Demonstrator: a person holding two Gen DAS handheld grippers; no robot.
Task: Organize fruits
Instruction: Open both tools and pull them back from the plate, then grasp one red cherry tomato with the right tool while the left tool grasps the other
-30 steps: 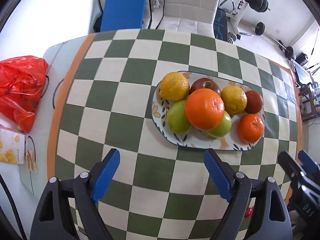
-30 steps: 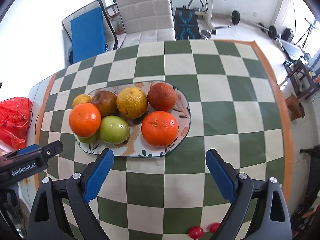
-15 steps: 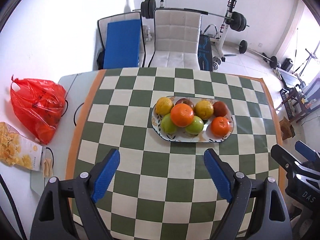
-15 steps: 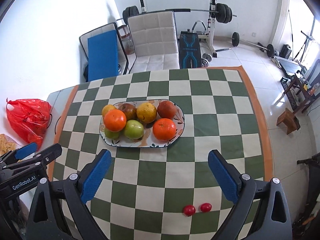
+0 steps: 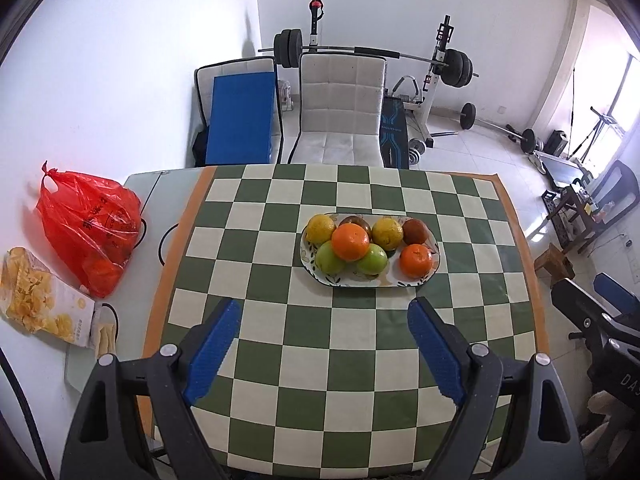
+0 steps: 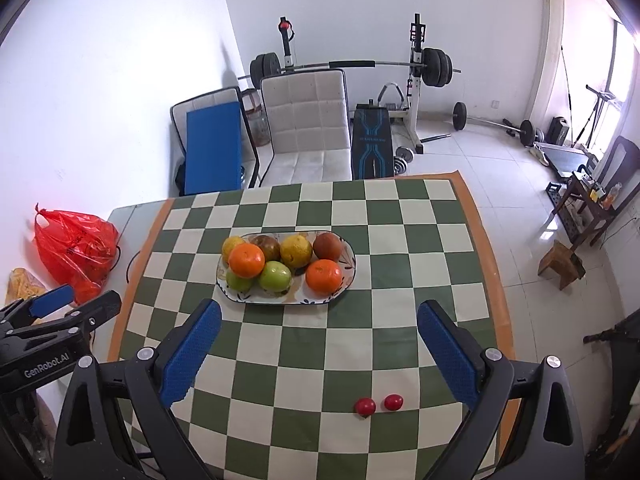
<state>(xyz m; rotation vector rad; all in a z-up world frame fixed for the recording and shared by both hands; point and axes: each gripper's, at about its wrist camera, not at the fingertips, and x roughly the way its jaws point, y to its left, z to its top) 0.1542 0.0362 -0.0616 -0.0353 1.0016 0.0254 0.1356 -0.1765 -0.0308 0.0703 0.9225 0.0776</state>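
Blue-padded fingers of the left gripper (image 5: 324,322) stand wide apart with nothing between them, held above the near part of the checkered tablecloth (image 5: 280,360). The right gripper (image 6: 319,326) is spread just as wide and is likewise empty. Just ahead of the right gripper's fingers and slightly toward its right finger, two small red fruits (image 6: 377,404) lie side by side on the cloth, close together, well short of the plate. Farther ahead, between the lines of both pairs of fingers, sits the oval patterned plate (image 5: 434,262) heaped with fruit. On its near side are two green apples (image 5: 330,258) and an orange (image 5: 416,260) at the right end. A bigger orange (image 5: 351,242) rides on top of the apples. Behind them lie two yellowish citrus fruits (image 5: 387,233), a dark red apple (image 5: 358,222) and a brown-red fruit (image 5: 416,231).

Off to the left of the left gripper, beyond the cloth's edge, are a snack box (image 5: 40,300) and a red plastic bag (image 5: 90,232). Past the far table edge stand a white chair (image 5: 340,104) and a weight bench (image 5: 394,128).
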